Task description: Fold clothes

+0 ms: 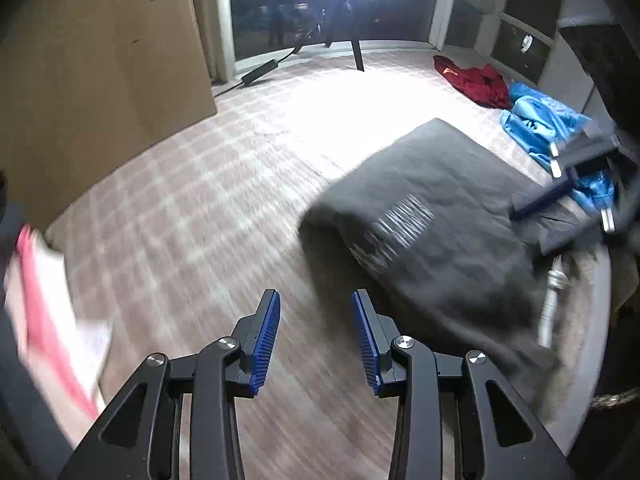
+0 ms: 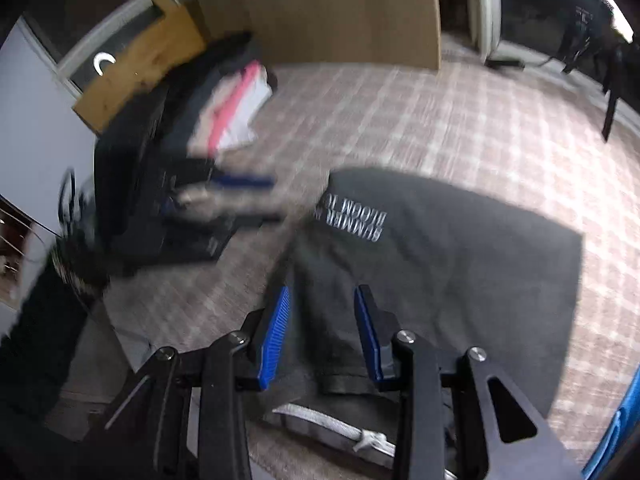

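Note:
A dark grey garment (image 1: 432, 232) with white lettering lies folded on the checked carpet; in the right wrist view the same grey garment (image 2: 448, 256) spreads ahead of and under the fingers. My left gripper (image 1: 316, 316) is open over bare carpet, just left of the garment's near edge, with nothing between its blue pads. My right gripper (image 2: 322, 312) is open above the garment's near part, a folded hem and a white drawstring (image 2: 340, 426) below it. The right gripper (image 1: 576, 176) also shows blurred at the far right of the left wrist view.
A red garment (image 1: 476, 82) and a blue garment (image 1: 540, 124) lie on the carpet beyond. A stack of folded pink and white clothes (image 2: 236, 108) sits on the left by a wooden panel (image 2: 320, 12). A lamp stand leg (image 1: 357, 54) stands near the window.

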The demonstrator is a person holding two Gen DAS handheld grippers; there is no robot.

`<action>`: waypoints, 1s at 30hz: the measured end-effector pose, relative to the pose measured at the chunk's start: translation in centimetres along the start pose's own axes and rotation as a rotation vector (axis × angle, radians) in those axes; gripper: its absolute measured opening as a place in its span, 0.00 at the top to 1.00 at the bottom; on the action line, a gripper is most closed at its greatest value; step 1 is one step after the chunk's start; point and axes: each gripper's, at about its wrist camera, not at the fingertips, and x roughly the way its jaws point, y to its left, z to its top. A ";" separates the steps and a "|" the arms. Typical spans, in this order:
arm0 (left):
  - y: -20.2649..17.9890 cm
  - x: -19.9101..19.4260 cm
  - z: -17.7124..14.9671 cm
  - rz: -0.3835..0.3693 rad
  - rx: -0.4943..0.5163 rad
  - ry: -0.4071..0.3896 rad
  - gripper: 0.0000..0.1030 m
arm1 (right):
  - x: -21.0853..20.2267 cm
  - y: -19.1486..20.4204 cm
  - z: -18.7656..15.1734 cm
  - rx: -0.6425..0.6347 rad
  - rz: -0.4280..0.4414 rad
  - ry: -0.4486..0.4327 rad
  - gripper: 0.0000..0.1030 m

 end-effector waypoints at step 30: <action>5.4 6.6 5.6 -0.113 0.028 0.027 0.50 | 4.9 -2.0 -0.3 0.017 0.064 0.096 0.67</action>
